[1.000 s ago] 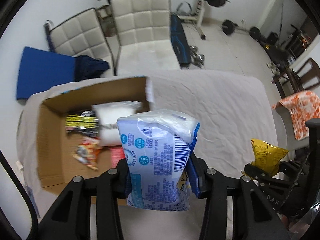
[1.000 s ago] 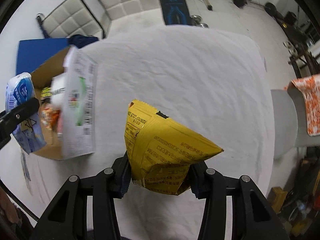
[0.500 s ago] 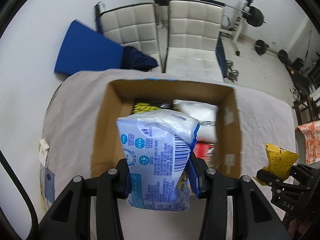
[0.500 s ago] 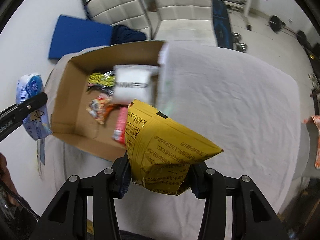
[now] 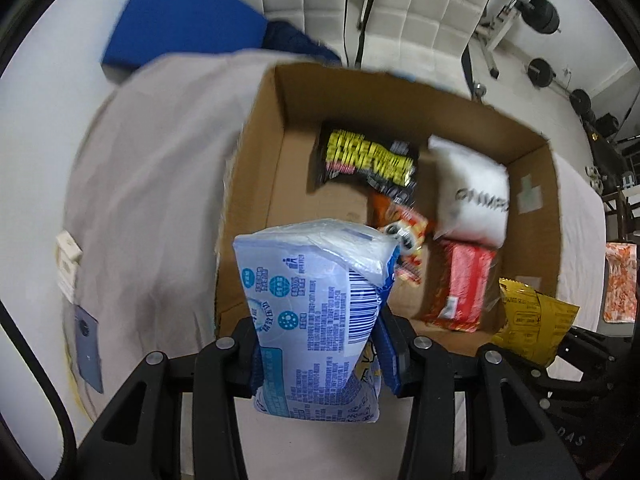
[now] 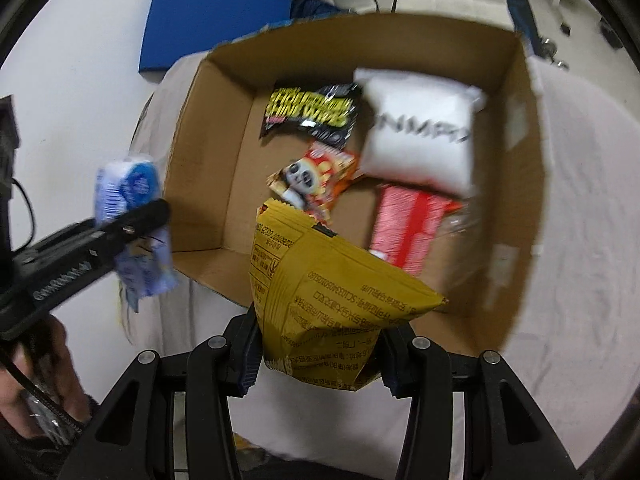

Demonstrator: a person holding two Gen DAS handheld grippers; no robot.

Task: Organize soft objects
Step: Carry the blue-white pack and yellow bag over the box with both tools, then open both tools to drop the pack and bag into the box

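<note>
My left gripper (image 5: 320,352) is shut on a blue and white tissue pack (image 5: 316,312), held above the near left corner of an open cardboard box (image 5: 256,168). My right gripper (image 6: 316,356) is shut on a yellow snack bag (image 6: 328,300), held over the box's near edge (image 6: 208,268). The box holds a black and yellow packet (image 6: 312,112), a white pillow pack (image 6: 420,136), a red pack (image 6: 408,228) and an orange panda snack (image 6: 316,180). The yellow bag also shows in the left wrist view (image 5: 532,320), and the tissue pack in the right wrist view (image 6: 132,220).
The box sits on a table covered in a white cloth (image 5: 152,184). A phone (image 5: 86,352) lies at the table's left edge. White padded chairs (image 5: 420,12) and a blue mat (image 5: 180,20) stand behind, with gym weights (image 5: 540,8) beyond.
Both grippers have moved in towards the box with their packs. The box now fills both views and the right gripper's yellow bag hangs over its near edge.
</note>
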